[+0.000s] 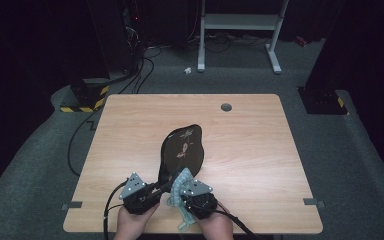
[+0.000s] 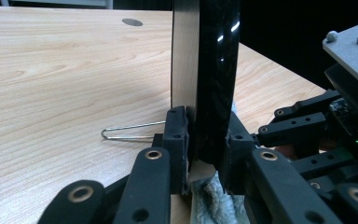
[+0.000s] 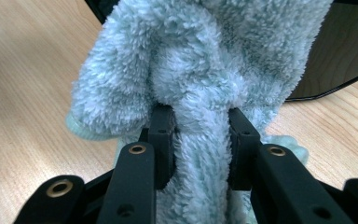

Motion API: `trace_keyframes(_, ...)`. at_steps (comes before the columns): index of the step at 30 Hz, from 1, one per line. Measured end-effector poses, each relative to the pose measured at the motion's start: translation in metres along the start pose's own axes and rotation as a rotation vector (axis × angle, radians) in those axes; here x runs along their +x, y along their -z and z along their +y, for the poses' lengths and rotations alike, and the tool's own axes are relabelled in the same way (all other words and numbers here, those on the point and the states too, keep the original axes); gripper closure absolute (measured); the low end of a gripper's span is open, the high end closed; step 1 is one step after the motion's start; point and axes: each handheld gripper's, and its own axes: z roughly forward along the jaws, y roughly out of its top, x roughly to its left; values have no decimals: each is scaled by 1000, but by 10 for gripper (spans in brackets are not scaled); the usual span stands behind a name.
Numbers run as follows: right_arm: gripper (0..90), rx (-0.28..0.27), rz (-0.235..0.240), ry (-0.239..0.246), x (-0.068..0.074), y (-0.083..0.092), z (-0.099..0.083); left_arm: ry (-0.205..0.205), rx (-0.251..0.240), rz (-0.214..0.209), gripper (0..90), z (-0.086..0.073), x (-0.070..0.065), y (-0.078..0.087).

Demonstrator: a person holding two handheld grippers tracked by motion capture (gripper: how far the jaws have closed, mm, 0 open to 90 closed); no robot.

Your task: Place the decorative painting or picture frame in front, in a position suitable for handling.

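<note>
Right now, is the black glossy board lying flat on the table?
No: in the left gripper view the black glossy board stands on edge, clamped between the jaws of the left gripper above the table.

The room is dark on all sides, and the light falls from above onto the desk (image 1: 130, 130), which looks bright and evenly lit. The high view is a little soft and grainy. In the left gripper view, small white glare spots sit on the glossy black plate (image 2: 216, 70). In both gripper views, the nearest parts are slightly out of focus.
</note>
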Motion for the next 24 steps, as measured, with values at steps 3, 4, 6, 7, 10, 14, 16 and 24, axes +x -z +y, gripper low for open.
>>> trace_keyframes(3,685,-9,8,-7,1,2,-1,3,0,-1,757,0,1,0)
trace_keyframes(4,686,-7,12,-6,2,2,-1,5,0,-3,757,0,1,0)
trace_keyframes(6,685,-9,17,3,4,2,-1,8,0,-5,754,1,1,0)
trace_keyframes(7,686,-12,19,5,5,2,-1,10,-1,-10,752,1,1,0)
trace_keyframes(10,685,-7,19,13,8,1,-3,9,-16,-16,736,4,1,3)
trace_keyframes(14,686,-12,18,20,10,2,-5,13,-24,-25,748,8,3,7)
trace_keyframes(16,686,-12,22,14,11,2,-5,15,-24,-25,751,8,3,7)
trace_keyframes(24,686,-9,36,32,19,2,-4,12,-23,-19,755,8,2,7)
